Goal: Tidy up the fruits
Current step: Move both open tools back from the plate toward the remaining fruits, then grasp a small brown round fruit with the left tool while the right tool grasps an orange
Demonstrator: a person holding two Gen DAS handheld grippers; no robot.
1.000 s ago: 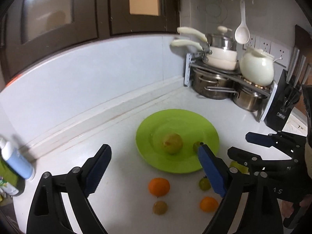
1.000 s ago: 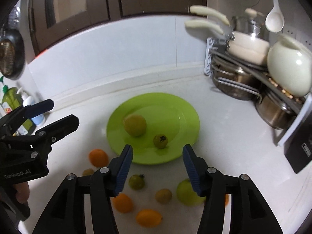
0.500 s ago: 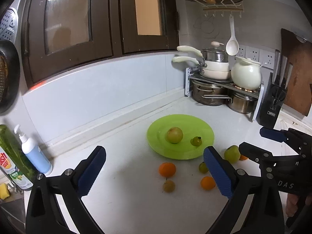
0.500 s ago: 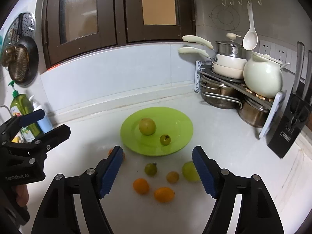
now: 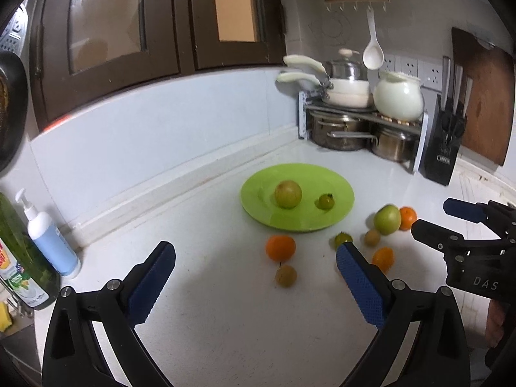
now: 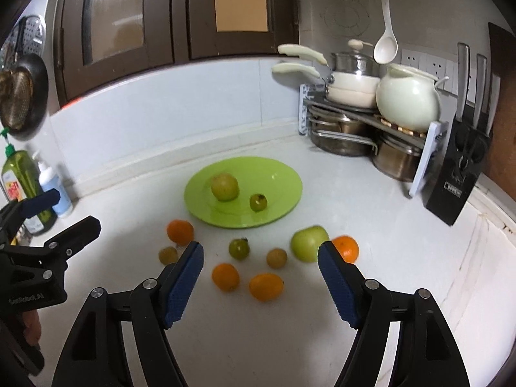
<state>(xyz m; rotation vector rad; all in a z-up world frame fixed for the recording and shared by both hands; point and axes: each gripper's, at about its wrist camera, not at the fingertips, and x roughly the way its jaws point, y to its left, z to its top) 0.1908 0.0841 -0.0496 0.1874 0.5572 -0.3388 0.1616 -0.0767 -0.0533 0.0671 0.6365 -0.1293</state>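
Note:
A green plate (image 5: 342, 200) (image 6: 283, 190) lies on the white counter and holds a yellow-green apple (image 5: 288, 193) (image 6: 224, 186) and a small green tomato (image 5: 325, 201) (image 6: 258, 202). Several loose fruits lie in front of it: oranges (image 5: 280, 248) (image 6: 180, 231), a green apple (image 5: 387, 219) (image 6: 308, 243), small green and brown fruits (image 6: 239, 248). My left gripper (image 5: 254, 254) is open and empty above the counter, short of the fruit. My right gripper (image 6: 260, 253) is open and empty, held above the loose fruit; it also shows in the left wrist view (image 5: 432, 219).
A pot rack (image 6: 371, 129) with pans and a white pot stands in the back right corner. A black knife block (image 6: 458, 174) is to its right. Soap bottles (image 5: 51, 235) stand at the left by the wall.
Both grippers have pulled back and up from the plate, so more counter and loose fruit show. Both stay open; no fruit has moved.

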